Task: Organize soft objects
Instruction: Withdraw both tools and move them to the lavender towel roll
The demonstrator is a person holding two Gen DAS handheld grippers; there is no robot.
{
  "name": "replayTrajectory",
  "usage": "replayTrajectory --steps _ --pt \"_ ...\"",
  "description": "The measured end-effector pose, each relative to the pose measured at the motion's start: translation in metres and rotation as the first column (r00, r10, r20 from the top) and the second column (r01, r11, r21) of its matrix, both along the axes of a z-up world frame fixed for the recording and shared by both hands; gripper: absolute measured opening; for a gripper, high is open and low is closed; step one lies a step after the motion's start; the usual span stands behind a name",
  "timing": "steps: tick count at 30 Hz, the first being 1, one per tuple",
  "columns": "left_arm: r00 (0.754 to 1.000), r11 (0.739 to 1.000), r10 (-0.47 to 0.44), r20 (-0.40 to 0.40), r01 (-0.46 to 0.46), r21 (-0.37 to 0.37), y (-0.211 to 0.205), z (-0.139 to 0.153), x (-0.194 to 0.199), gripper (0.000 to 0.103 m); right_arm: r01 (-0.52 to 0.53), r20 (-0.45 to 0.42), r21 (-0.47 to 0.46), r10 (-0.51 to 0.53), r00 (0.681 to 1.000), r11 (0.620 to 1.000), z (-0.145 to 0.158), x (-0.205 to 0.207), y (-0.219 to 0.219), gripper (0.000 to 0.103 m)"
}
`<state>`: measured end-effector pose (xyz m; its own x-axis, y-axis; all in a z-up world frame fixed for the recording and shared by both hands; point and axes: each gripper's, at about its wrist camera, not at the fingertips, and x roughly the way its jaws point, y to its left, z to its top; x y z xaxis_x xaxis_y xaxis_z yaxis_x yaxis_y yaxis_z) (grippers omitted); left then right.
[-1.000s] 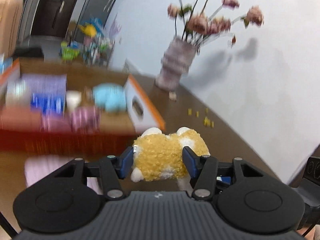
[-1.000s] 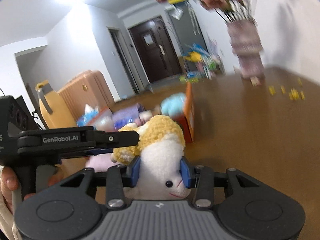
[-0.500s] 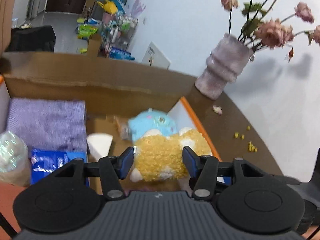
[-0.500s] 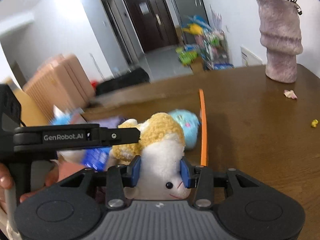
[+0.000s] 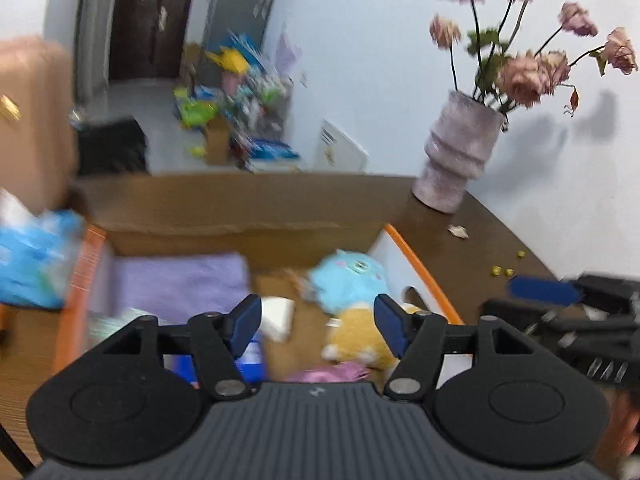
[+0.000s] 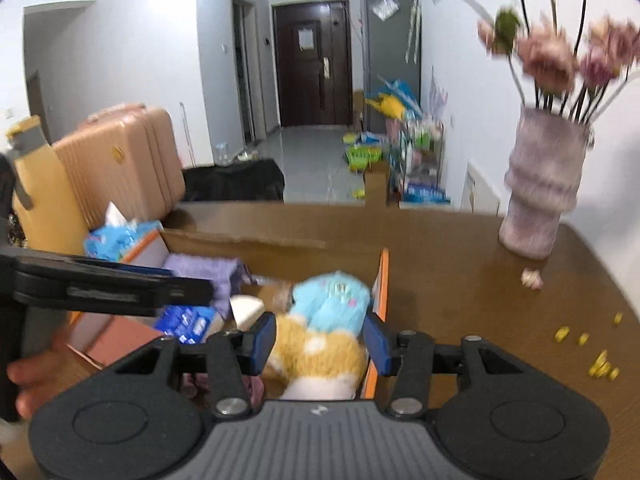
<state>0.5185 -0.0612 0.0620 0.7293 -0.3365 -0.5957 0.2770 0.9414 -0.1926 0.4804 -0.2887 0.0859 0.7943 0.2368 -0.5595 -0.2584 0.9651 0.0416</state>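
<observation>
Now, from the left wrist view, the left gripper has just been spreading its jaws and they stand apart, with nothing pinched; the yellow plush toy lies below them inside the cardboard box, at about one o'clock from the jaw gap, touching the blue plush just beyond it at twelve. A folded purple cloth fills the box at ten o'clock, and the vase stands on the table at two o'clock, well apart from the box. From the right wrist view, the right gripper has likewise just been widening, its blue pads clear of the yellow toy, which sits between and below them against the orange-edged box wall at three o'clock; the left gripper's arm crosses at nine o'clock with the person's hand under it. The step in hand looks like the release of the yellow toy into the box, and it seems done. Next, I would judge, both claws must lift away clear of the wall and seek another soft item outside the box
</observation>
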Motion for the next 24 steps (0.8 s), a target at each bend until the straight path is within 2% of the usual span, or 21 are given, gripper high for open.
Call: replayTrajectory --steps 3,5,8,10,16,19,21,24 --pt "0.992 0.996 0.05 0.113 -0.058 0.072 0.024 0.026 -0.038 0.077 -0.008 0.066 -0.003 0.008 0.998 1.0 0.022 -0.018 -0.005 0.061" --pt "0.976 0.989 0.095 0.195 -0.115 0.094 0.038 0.038 -0.066 0.088 -0.007 0.116 0.001 0.007 0.993 1.0 0.032 -0.031 -0.005 0.067" --pt "0.953 0.977 0.145 0.265 -0.18 0.113 0.055 0.05 -0.099 0.092 -0.007 0.176 0.025 0.002 0.984 1.0 0.044 -0.052 -0.002 0.074" --pt "0.945 0.974 0.157 0.286 -0.197 0.115 0.062 0.055 -0.114 0.093 -0.008 0.204 0.033 0.001 0.979 0.999 0.05 -0.063 0.004 0.078" --pt "0.932 0.97 0.174 0.318 -0.219 0.109 0.076 0.065 -0.149 0.096 -0.027 0.256 0.046 0.014 0.967 0.999 0.061 -0.099 0.022 0.079" --pt "0.921 0.966 0.197 0.336 -0.241 0.094 0.084 0.061 -0.171 0.097 -0.027 0.279 0.066 0.008 0.96 0.997 0.057 -0.122 0.027 0.08" --pt "0.926 0.972 0.195 0.322 -0.227 0.065 0.092 0.051 -0.191 0.099 -0.032 0.288 0.091 0.004 0.958 0.995 0.048 -0.141 0.028 0.08" --pt "0.948 0.984 0.175 0.266 -0.181 -0.003 0.104 0.028 -0.219 0.099 -0.035 0.299 0.11 0.001 0.954 0.993 0.023 -0.178 0.031 0.08"
